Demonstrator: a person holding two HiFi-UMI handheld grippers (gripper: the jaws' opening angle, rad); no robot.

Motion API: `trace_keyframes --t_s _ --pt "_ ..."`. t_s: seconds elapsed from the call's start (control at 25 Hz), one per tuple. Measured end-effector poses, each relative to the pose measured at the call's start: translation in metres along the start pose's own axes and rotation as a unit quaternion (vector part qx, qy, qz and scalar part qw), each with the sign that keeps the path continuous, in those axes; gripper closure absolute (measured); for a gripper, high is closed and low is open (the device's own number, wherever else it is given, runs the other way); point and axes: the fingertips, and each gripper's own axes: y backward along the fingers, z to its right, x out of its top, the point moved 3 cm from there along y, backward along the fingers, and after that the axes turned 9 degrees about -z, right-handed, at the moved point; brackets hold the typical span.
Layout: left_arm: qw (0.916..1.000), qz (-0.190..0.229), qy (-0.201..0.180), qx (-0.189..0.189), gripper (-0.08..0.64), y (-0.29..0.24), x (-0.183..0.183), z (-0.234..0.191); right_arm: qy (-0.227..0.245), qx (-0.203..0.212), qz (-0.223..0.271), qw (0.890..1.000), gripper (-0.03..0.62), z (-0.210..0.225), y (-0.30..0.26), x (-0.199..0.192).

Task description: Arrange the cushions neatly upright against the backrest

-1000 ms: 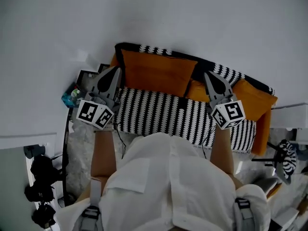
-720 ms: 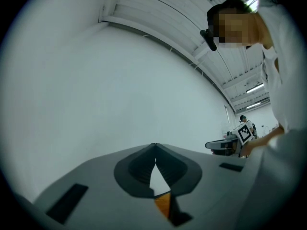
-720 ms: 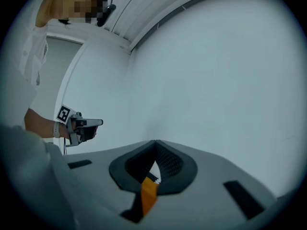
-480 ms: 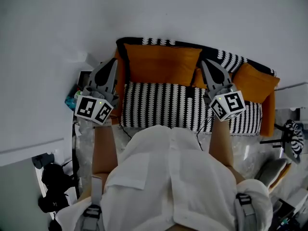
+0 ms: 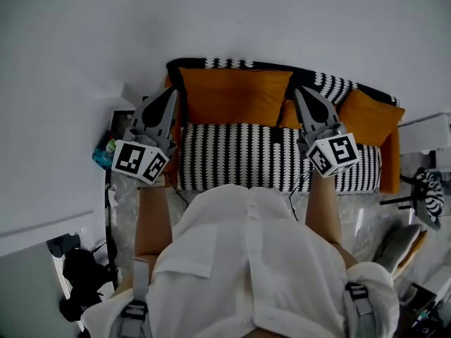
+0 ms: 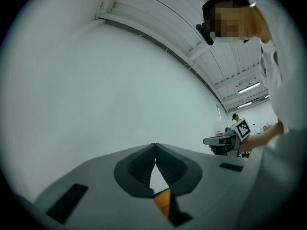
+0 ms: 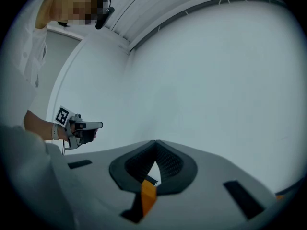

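Holding my left gripper (image 5: 171,93) and right gripper (image 5: 299,91) closed, empty, as before; orange cushions (image 5: 232,97) at 12 o'clock unmoved.

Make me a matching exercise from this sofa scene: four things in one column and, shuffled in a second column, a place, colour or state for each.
Column one:
1. wide orange cushion
2. sofa seat
3. left gripper
4. smaller orange cushion

Column two:
A. black-and-white pattern
B. fingers shut, by the seat's left end
C. at the seat's right end
D. against the backrest, over the seat's left half

Pairs: 1-D, 2-A, 3-B, 4-C
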Motion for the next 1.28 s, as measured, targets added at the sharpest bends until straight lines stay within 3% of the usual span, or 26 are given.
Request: trace_keyframes --t_s 1.28 --pt "0.9999 0.0 0.012 -0.005 0.545 -0.022 -0.006 -0.009 0.02 -0.006 -0.028 0.999 0.586 0.014 -0.018 -0.006"
